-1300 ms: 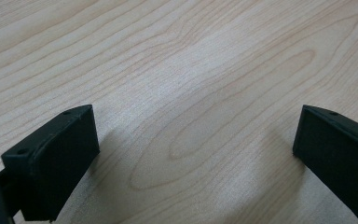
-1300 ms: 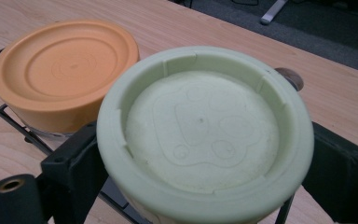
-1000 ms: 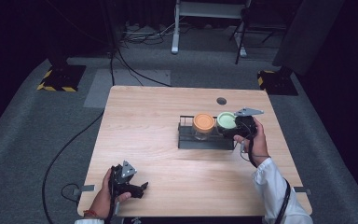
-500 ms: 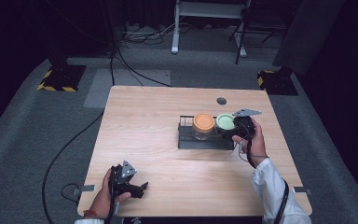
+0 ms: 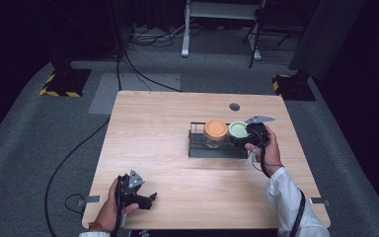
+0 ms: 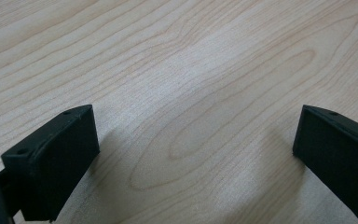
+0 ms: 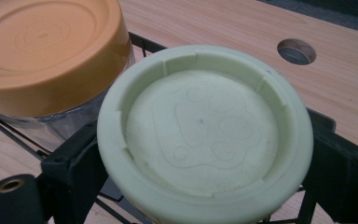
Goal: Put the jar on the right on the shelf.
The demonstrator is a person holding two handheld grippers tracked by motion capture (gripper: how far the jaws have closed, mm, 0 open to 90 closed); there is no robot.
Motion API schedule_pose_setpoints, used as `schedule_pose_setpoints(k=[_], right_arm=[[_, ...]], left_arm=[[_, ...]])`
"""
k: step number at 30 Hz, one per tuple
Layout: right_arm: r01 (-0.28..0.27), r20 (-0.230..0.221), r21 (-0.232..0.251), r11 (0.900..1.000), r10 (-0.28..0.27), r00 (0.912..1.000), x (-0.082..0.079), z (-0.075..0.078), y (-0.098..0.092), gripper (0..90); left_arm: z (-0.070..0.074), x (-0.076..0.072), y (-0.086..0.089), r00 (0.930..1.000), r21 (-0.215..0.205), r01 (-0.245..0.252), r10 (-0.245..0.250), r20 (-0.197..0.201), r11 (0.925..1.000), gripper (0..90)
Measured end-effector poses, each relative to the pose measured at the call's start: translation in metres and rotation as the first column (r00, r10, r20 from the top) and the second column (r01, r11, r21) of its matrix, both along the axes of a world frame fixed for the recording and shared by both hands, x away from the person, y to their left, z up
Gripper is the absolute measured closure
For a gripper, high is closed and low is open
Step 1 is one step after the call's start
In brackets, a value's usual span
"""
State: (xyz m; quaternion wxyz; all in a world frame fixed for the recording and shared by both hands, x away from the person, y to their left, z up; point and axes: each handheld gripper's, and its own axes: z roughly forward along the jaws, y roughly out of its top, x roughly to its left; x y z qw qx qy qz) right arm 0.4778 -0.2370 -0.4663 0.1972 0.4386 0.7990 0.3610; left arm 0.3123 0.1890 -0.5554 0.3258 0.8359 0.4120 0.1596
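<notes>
Overhead, right gripper [image 5: 250,134] meets the green-lidded jar [image 5: 237,129] in the black wire rack [image 5: 197,148], beside the orange-lidded jar [image 5: 215,130]; left gripper [image 5: 137,193] rests near the table [image 5: 153,128] edge. Left gripper view: jaws spread wide over bare wood. Right gripper view: jaws clasp the green lid [image 7: 200,126].

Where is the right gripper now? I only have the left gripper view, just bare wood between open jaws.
Observer: The right gripper is at the far right of the table, over a black wire rack.
Operator: Holding anything?
Observer: Its jaws press both sides of a green lid.
Operator: Anything crowding it?
Observer: An orange-lidded jar stands right beside it in the same rack.
</notes>
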Motion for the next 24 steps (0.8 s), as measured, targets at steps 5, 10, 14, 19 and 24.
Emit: schedule_pose_setpoints(k=[5,10,14,19,24], right_arm=[[-0.007,-0.016,0.010,1.000,0.007,0.9998,0.0008,-0.0005,0.0003,11.0],[-0.006,-0.026,0.014,1.000,0.006,0.9996,0.0015,-0.0006,0.0008,10.9],[0.001,-0.025,0.000,1.000,-0.001,0.9997,0.0018,-0.0002,0.0026,9.0],[0.006,-0.020,-0.005,1.000,-0.006,0.9998,0.0022,0.0000,0.0043,7.7],[0.005,-0.019,-0.004,1.000,-0.005,0.9998,0.0023,-0.0007,0.0045,6.5]], left_arm=[[0.0000,0.0000,0.0000,1.0000,0.001,0.000,0.000,0.000,1.0000,0.0],[0.0000,0.0000,0.0000,1.0000,0.000,0.000,0.000,0.000,1.0000,0.0],[0.0000,0.0000,0.0000,1.0000,0.000,0.000,0.000,0.000,1.0000,0.0],[0.0000,0.0000,0.0000,1.0000,0.000,0.000,0.000,0.000,1.0000,0.0],[0.0000,0.0000,0.0000,1.0000,0.001,0.001,-0.001,0.000,1.0000,0.0]])
